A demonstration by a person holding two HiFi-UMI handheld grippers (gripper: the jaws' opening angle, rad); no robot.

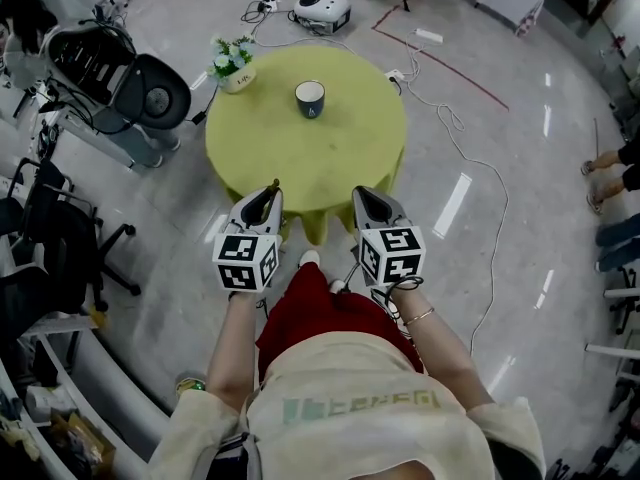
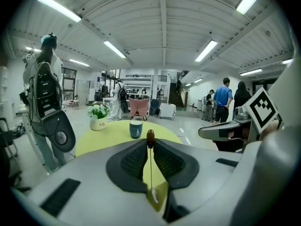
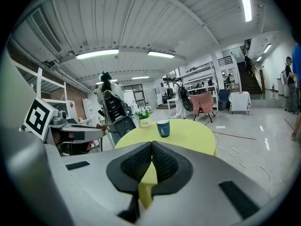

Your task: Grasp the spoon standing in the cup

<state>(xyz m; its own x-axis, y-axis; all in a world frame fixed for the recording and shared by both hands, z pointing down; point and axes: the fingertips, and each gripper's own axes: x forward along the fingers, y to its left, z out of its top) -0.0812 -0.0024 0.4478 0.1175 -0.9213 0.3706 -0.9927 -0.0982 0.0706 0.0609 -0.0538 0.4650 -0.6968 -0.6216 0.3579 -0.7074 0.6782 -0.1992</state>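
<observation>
Jaws of my left gripper (image 2: 150,145) pinch a thin spoon (image 2: 150,136), my right gripper (image 3: 152,144) is closed on nothing, and a round blue cup (image 1: 310,99) stands at twelve o'clock.

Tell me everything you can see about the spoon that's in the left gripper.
The spoon is slim: a thin metal-looking stem, a rounded brown knob at the handle end and a small shiny bowl. It lies along the shut jaws of the left gripper, which clamp its stem; the knob pokes out past the jaw tips, the bowl sits back near the gripper's body. It is well apart from the cup.
</observation>
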